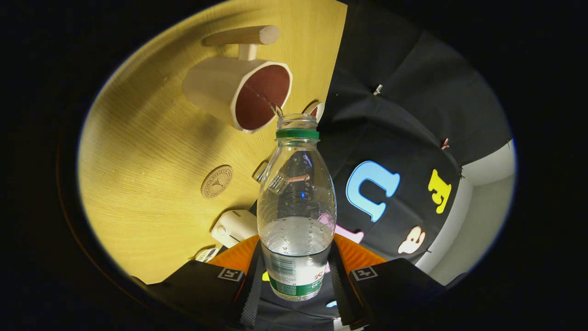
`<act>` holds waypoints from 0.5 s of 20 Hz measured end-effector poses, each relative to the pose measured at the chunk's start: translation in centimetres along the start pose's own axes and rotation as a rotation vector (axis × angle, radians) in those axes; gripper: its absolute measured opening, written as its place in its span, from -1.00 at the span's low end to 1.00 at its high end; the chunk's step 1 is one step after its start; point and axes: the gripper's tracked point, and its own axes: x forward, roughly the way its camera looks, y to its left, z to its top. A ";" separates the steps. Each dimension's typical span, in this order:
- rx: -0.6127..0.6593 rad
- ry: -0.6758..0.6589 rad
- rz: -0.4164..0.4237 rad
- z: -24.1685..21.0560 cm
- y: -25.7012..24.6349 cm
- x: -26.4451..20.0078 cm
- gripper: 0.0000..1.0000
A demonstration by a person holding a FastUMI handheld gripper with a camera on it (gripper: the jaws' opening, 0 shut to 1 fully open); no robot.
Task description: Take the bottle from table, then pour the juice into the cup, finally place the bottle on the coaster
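The tongs (296, 280) clamp the clear plastic bottle (296, 216) at frame centre, its open mouth beside the wooden-handled cup (229, 92), upper left; the round coaster (216, 181) lies on the table (138, 174).

A recording booth with a tabletop setup

Black cloth wall (404, 115) pinned up with clips beside a yellow wooden table (151, 151); pale plain wall behind.

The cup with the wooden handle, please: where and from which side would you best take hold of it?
Grip the cup by its wooden handle, coming from the side away from the bottle the tool is holding; the bar juts clear of the wall on a short stem.
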 end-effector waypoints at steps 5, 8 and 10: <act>-0.075 -0.006 -0.047 0.0 -0.6 0.1 0.39; -0.094 -0.010 -0.063 -0.1 -0.7 0.4 0.39; -0.115 -0.017 -0.077 -0.1 -1.0 0.4 0.39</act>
